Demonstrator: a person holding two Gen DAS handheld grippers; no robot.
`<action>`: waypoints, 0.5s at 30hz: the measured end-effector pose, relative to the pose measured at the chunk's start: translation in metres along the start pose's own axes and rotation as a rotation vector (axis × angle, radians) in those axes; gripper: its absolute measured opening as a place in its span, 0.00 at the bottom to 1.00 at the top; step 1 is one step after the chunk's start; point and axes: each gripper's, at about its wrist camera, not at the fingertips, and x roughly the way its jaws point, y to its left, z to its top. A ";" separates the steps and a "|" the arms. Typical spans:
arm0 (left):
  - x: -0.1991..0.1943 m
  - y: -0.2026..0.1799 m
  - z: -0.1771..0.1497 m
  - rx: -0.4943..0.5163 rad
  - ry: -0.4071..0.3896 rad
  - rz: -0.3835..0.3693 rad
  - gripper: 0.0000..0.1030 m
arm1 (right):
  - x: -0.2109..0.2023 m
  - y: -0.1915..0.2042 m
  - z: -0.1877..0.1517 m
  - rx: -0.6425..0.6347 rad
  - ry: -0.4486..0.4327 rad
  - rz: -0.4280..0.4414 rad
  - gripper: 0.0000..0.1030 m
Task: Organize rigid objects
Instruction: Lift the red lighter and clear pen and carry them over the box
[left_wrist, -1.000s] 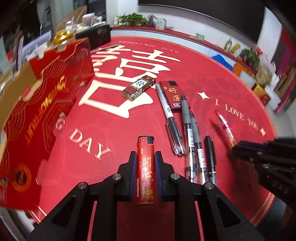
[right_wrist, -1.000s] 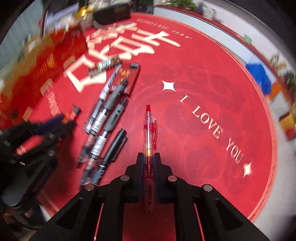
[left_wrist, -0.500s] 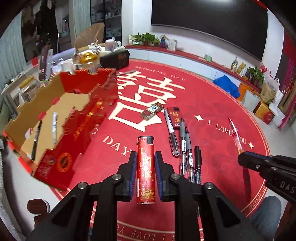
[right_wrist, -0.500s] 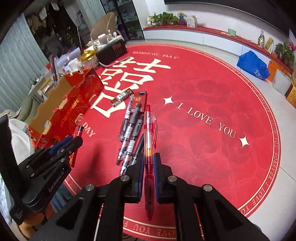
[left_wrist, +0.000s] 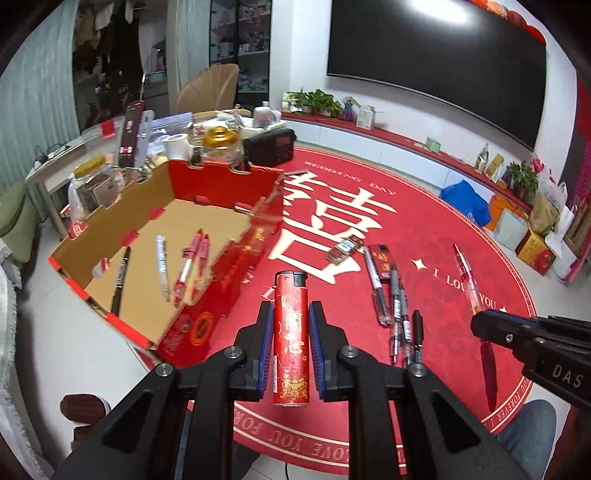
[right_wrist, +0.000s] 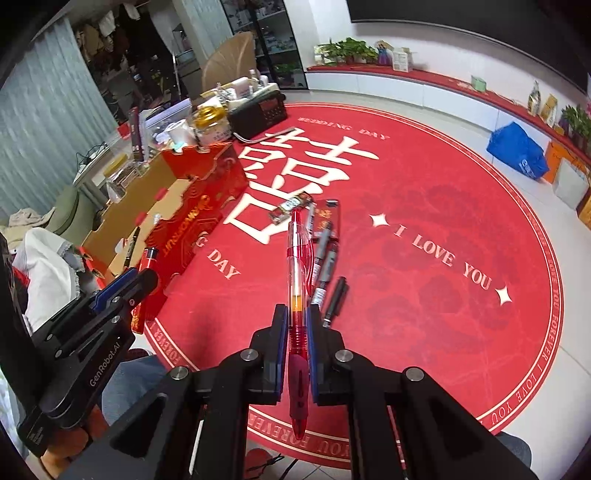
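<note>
Both tools have come up off the round red rug since a second ago, so the open cardboard box (left_wrist: 155, 258) (pens already inside) now shows. The left tool (left_wrist: 290, 332) is clenched on the red lighter (left_wrist: 290, 332), the right tool (right_wrist: 295, 332) on the red pen (right_wrist: 295, 273); both tilt downward, high above the rug.

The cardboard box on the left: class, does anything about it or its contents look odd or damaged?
Nothing stands out. The cardboard box sits open and intact, with a few pens lying loosely on its floor.
</note>
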 end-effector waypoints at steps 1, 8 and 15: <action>-0.001 0.004 0.001 -0.007 -0.004 0.002 0.20 | 0.000 0.005 0.001 -0.008 -0.003 -0.001 0.10; -0.007 0.036 0.007 -0.060 -0.036 0.043 0.20 | 0.002 0.038 0.012 -0.056 -0.016 0.016 0.10; -0.011 0.075 0.017 -0.109 -0.064 0.097 0.20 | 0.012 0.074 0.028 -0.101 -0.026 0.054 0.11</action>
